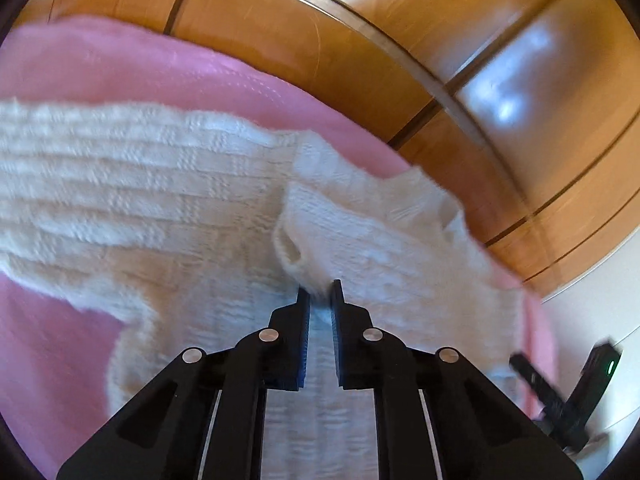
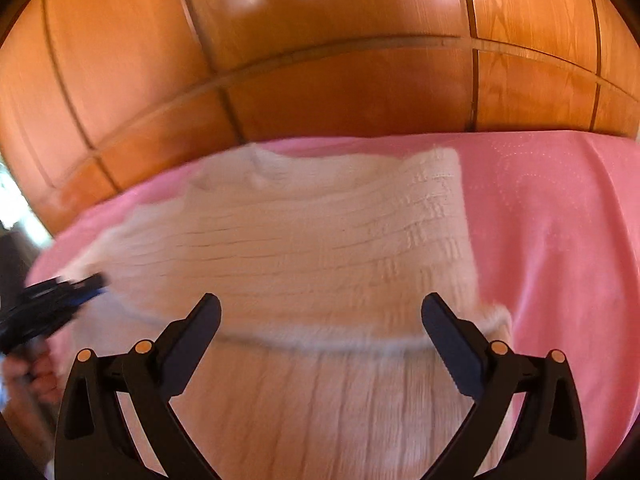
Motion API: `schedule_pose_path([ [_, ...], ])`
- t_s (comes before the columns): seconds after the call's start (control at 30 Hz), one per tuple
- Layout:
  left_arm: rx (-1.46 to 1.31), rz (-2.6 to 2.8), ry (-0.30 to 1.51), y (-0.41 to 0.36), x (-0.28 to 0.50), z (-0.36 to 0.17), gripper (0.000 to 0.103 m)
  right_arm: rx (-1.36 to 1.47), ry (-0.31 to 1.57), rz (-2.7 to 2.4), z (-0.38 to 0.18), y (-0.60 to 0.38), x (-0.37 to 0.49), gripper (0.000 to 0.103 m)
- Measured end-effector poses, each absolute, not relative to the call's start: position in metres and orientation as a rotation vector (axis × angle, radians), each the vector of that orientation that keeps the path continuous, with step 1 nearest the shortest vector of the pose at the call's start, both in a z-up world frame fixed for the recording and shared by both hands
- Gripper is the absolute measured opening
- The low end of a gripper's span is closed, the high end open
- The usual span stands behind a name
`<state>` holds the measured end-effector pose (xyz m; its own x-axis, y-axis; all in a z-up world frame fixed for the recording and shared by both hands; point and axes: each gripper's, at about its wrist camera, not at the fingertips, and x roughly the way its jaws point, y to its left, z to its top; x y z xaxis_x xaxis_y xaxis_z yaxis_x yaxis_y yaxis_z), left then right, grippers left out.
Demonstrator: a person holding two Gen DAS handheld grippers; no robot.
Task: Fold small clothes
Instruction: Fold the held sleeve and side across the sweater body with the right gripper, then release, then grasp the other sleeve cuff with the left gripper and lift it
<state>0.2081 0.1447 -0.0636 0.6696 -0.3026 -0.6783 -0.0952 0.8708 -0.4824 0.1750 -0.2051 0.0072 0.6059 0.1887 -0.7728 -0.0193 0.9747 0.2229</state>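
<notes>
1. Cream knitted sweater (image 2: 320,240) spread on a pink cloth (image 2: 560,240), far edge of the cloth close to wooden panelling (image 2: 320,60) with dark seams.
2. In the right wrist view: a sleeve folded across the body, lying flat from the left side to the right side of the garment, its cuff end at the far right; ribbed hem nearest the camera.
3. Left gripper (image 1: 320,292) clenched on a fold of the sweater, a bunched tuft of cream knit pinched between the two dark fingertips, only a narrow slit left between the pads.
4. Same left gripper (image 2: 80,284) seen at the left edge of the right wrist view, blurred, tip touching the left side of the sweater; a hand (image 2: 36,376) behind it, low on the left.
5. In the left wrist view: pinched fold raised above the flat knit, a long band of sleeve stretching away to the left over the pink cloth.
6. Right gripper (image 2: 320,308) released, fingers spread wide, above the near middle of the sweater, nothing between the pads.
7. Part of the right gripper (image 1: 576,392) visible at the lower right of the left wrist view, blurred, with a small green light on it.
8. Both views smeared by blur.
</notes>
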Motion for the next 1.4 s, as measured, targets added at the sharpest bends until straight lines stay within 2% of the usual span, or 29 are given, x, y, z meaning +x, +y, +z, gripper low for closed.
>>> schedule_pose_path([
  [0.07, -0.417, -0.056, 0.853, 0.141, 0.213, -0.071, 0.009, 0.145, 0.99, 0.082, -0.017, -0.196, 0.184, 0.101],
  [0.17, -0.501, -0.086, 0.86, 0.151, 0.216, -0.077, 0.013, 0.078, 0.975, 0.056, -0.016, -0.187, 0.18, 0.101],
  [0.23, -0.517, -0.089, 0.842, 0.158, 0.206, -0.07, 0.026, 0.086, 0.976, 0.058, -0.017, -0.189, 0.18, 0.101],
  [0.27, -0.522, -0.088, 0.835, 0.161, 0.2, -0.066, 0.039, 0.087, 0.978, 0.058, -0.017, -0.189, 0.179, 0.101],
  [0.33, -0.56, -0.079, 0.831, 0.179, 0.183, -0.061, 0.05, 0.079, 0.979, 0.051, -0.017, -0.187, 0.179, 0.101],
  [0.53, -0.681, 0.084, 0.768, 0.261, 0.128, -0.053, 0.05, 0.098, 0.98, 0.06, -0.017, -0.181, 0.179, 0.101],
  [0.6, -0.704, 0.22, 0.724, 0.306, 0.108, -0.051, 0.056, 0.085, 0.978, 0.052, -0.017, -0.176, 0.18, 0.101],
  [0.8, -0.884, 0.441, 0.673, 0.415, 0.072, -0.061, 0.056, 0.065, 0.971, 0.039, -0.016, -0.179, 0.181, 0.101],
  [1.0, -0.993, 0.564, 0.625, 0.484, 0.068, -0.071, 0.053, 0.058, 0.972, 0.038, -0.018, -0.178, 0.18, 0.101],
  [1.07, -1.0, 0.574, 0.627, 0.498, 0.076, -0.075, 0.047, 0.056, 0.971, 0.037, -0.018, -0.178, 0.179, 0.101],
  [1.1, -0.973, 0.585, 0.64, 0.5, 0.083, -0.075, 0.043, 0.055, 0.971, 0.037, -0.018, -0.178, 0.179, 0.101],
  [1.2, -0.924, 0.585, 0.666, 0.502, 0.098, -0.074, 0.02, 0.049, 0.972, 0.036, -0.019, -0.178, 0.179, 0.101],
  [1.23, -0.903, 0.581, 0.679, 0.5, 0.103, -0.073, 0.007, 0.047, 0.972, 0.036, -0.019, -0.178, 0.18, 0.101],
  [1.4, -0.833, 0.444, 0.624, 0.463, 0.12, -0.046, 0.006, 0.036, 0.971, 0.033, -0.02, -0.178, 0.182, 0.101],
])
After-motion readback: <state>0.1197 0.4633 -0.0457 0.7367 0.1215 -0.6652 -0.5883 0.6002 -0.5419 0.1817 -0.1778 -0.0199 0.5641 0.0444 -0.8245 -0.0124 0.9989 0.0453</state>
